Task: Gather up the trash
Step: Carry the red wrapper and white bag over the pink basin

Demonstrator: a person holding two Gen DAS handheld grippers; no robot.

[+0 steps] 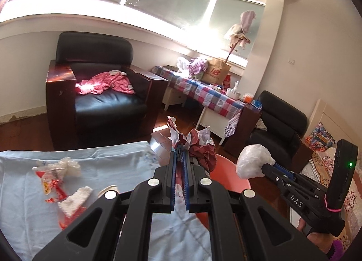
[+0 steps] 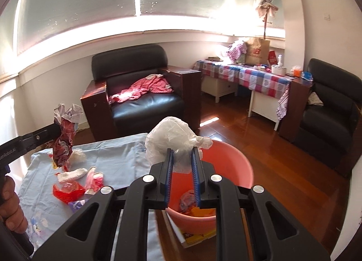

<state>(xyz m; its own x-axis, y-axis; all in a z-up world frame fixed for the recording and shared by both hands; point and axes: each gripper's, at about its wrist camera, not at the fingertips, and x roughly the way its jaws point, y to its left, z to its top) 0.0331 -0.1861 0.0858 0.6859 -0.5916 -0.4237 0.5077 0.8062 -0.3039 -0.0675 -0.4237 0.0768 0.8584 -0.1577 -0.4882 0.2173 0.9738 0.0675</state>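
Observation:
My left gripper (image 1: 180, 150) is shut on a crumpled dark red and white wrapper (image 1: 199, 145), held above the edge of the blue cloth. It also shows in the right wrist view (image 2: 64, 141). My right gripper (image 2: 182, 153) is shut on a crumpled white plastic bag (image 2: 172, 141), held above the pink bucket (image 2: 237, 166); the bag also shows in the left wrist view (image 1: 252, 159). The bucket holds some trash (image 2: 187, 202). More wrappers and white scraps (image 1: 58, 177) lie on the light blue cloth (image 1: 27, 204).
A black armchair (image 2: 140, 93) with a pink garment stands behind the cloth. A table with a checked cover (image 2: 244, 73) and clutter is at the right, a second black chair (image 2: 328, 111) beyond it. The bucket sits on books (image 2: 192, 236) over wooden floor.

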